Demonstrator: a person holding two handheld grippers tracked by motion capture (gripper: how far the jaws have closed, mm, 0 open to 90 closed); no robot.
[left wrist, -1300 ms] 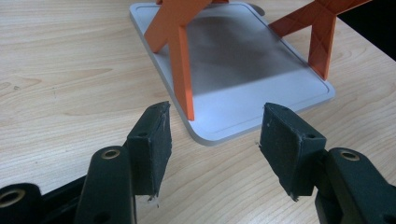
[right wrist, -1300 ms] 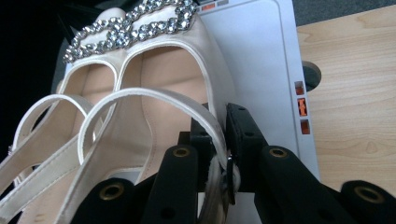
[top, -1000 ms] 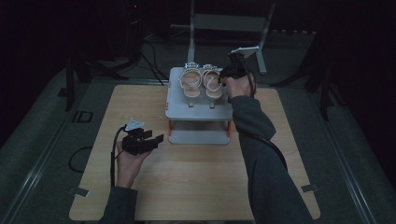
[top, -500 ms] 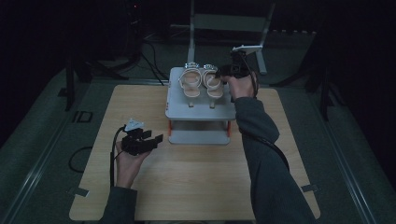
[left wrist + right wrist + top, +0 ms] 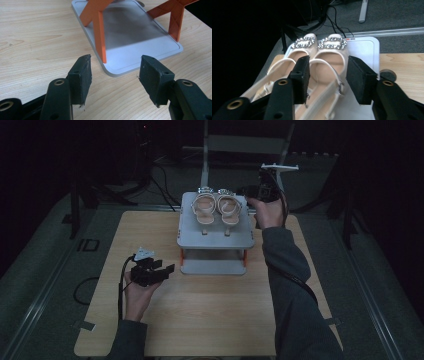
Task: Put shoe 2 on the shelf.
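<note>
**High view: shoes on the rack, both grippers open**

High view shows a pair of pale shoes (image 5: 216,210) lying side by side on the top shelf of a grey rack (image 5: 215,239), toes toward the far edge. In the right gripper view each shoe (image 5: 329,62) carries a jewelled buckle (image 5: 332,43) at the toe and thin straps behind.

The right gripper (image 5: 260,192) is held just beside the far right corner of the rack, level with the shoes. Its jaws have just been opening and then eased slightly back in; they stand apart, above the nearer shoe's strap, with nothing pressed between the pads.

The rack has orange legs (image 5: 98,30) between its top shelf and its grey base plate (image 5: 140,37), and it stands on the far middle of a wooden table (image 5: 210,320).

The left gripper (image 5: 160,272) rests in the hand (image 5: 137,292) on the table near the rack's front left corner. Its jaws are wide apart and empty, pointing at the corner of the base plate.
</note>
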